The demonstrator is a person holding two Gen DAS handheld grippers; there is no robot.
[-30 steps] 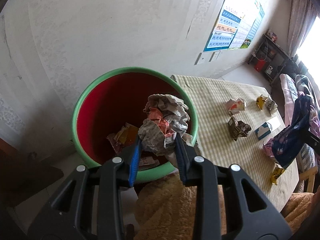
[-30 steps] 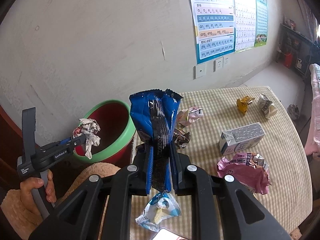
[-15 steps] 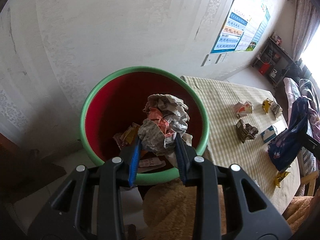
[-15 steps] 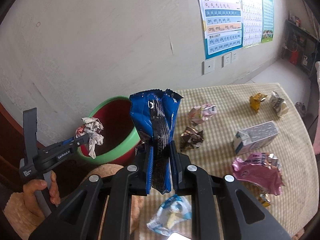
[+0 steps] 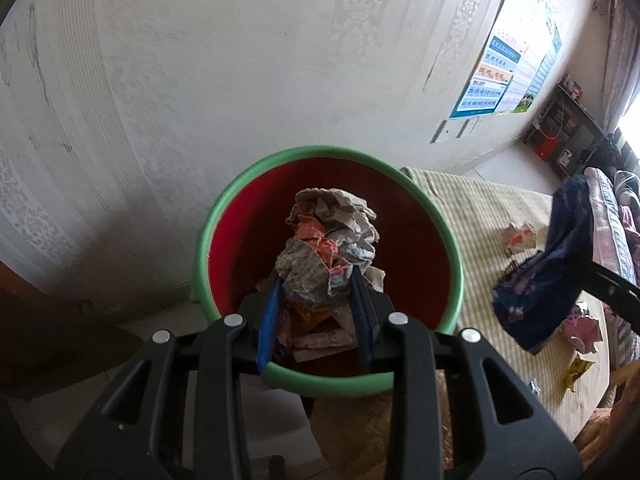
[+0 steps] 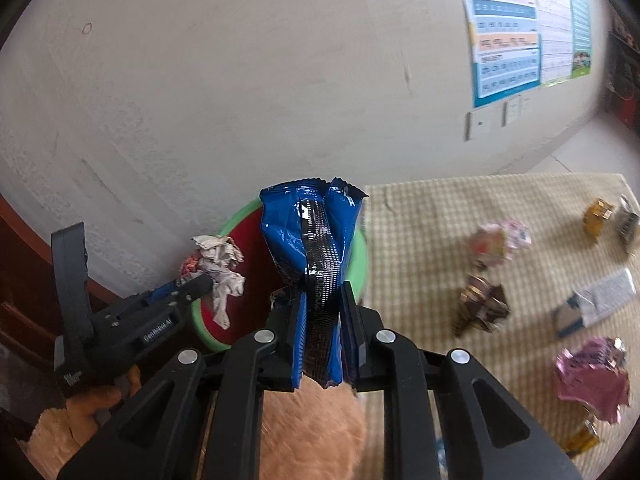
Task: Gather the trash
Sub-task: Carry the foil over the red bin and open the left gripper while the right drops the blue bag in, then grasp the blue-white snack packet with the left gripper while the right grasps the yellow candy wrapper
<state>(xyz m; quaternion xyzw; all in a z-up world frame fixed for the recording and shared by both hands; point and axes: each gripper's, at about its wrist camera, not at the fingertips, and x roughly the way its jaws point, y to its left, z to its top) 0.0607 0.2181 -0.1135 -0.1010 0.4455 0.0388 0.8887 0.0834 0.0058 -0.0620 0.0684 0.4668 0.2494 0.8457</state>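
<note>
Over the round green-rimmed bin (image 5: 452,248), crumpled newspaper wad (image 5: 330,248), glossy blue wrapper (image 6: 316,248)

Crumpled matt newspaper wad (image 5: 328,248); glossy blue foil wrapper (image 6: 312,248); smooth plastic bucket (image 5: 452,248).

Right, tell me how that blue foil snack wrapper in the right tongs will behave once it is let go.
The blue foil snack wrapper stands up creased and flattened above the right tongs, so it is probably empty and very light. Its glossy film looks slippery. Released, it may flutter rather than drop straight into the red bucket with the green rim.
</note>
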